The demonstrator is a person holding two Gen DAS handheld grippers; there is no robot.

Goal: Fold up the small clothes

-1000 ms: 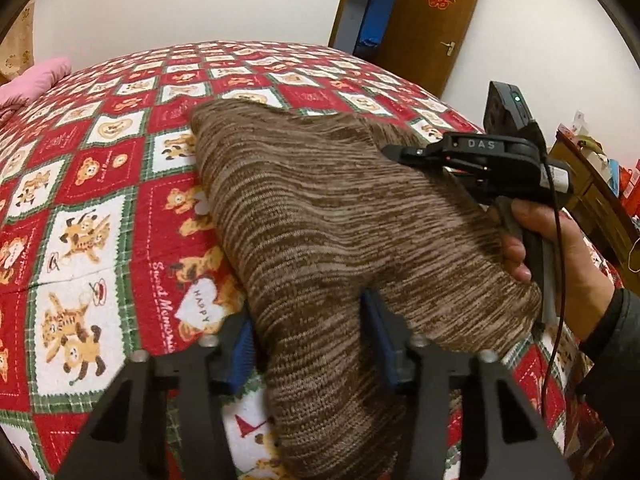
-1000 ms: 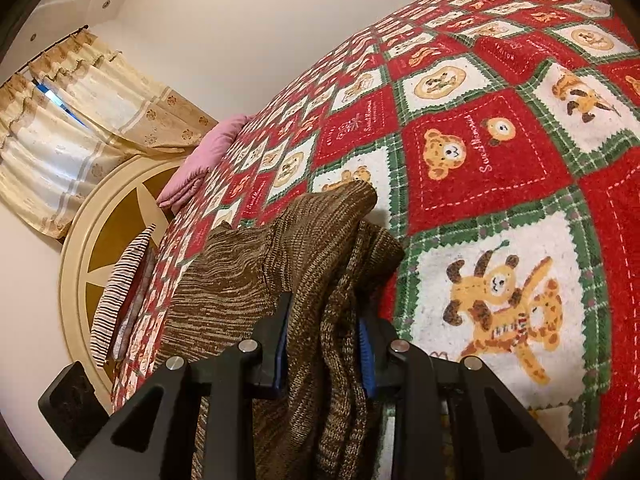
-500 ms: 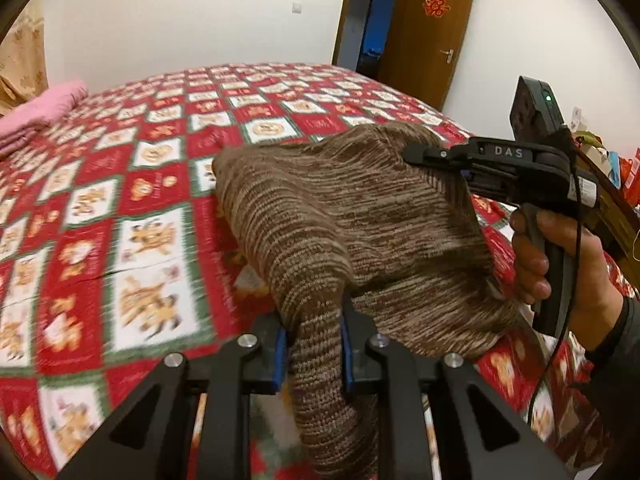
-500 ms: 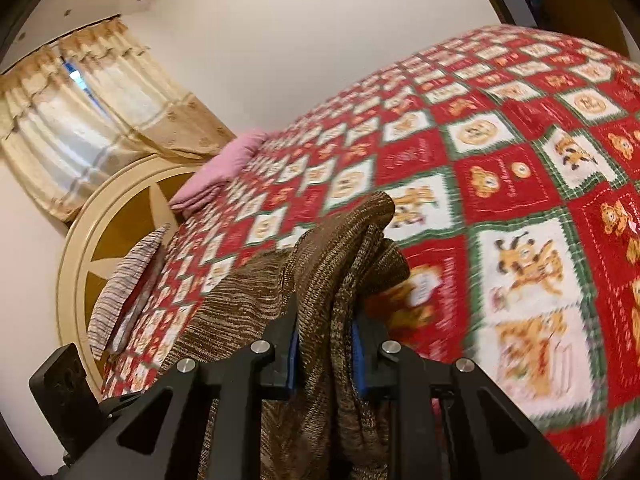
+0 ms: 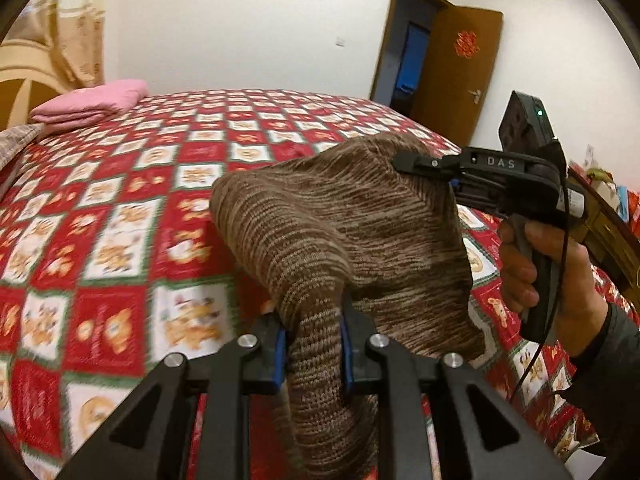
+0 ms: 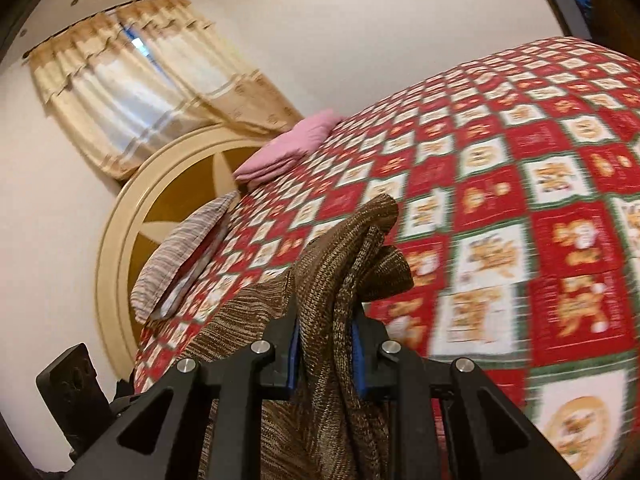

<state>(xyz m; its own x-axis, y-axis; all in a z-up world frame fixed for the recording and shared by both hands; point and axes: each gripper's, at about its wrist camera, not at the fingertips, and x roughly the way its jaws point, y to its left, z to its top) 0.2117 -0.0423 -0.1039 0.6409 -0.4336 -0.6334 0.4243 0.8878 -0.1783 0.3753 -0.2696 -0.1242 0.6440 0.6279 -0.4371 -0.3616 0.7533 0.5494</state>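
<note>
From my left wrist camera, my left gripper (image 5: 312, 344) is clamped on a bunched fold of the brown knitted garment (image 5: 320, 232), the blue pads pressing the knit from both sides. Those jaws have just been closing, with the knit between them. The garment hangs raised above the red, white and green bear-patterned bedspread (image 5: 120, 208), stretching across to my right gripper (image 5: 404, 160), which pinches its far corner. My right hand (image 5: 536, 268) wraps the black handle, a dark sleeve behind it. A folded pink cloth (image 5: 92, 100) lies at the far end of the bed, near the curtain, and a brown door (image 5: 456, 72) stands open in the far wall.

From my right wrist camera, my right gripper (image 6: 326, 344) is clamped on several thick layers of the same garment (image 6: 352, 248), whose top edge stands up past the fingertips. These jaws too have just been closing on the knit. The rest trails down to the left over the bedspread (image 6: 520, 184). Beyond it are a striped pillow (image 6: 180, 256), the pink cloth (image 6: 288, 144), a round cream headboard (image 6: 136, 208) and a beige curtain (image 6: 132, 92).
</note>
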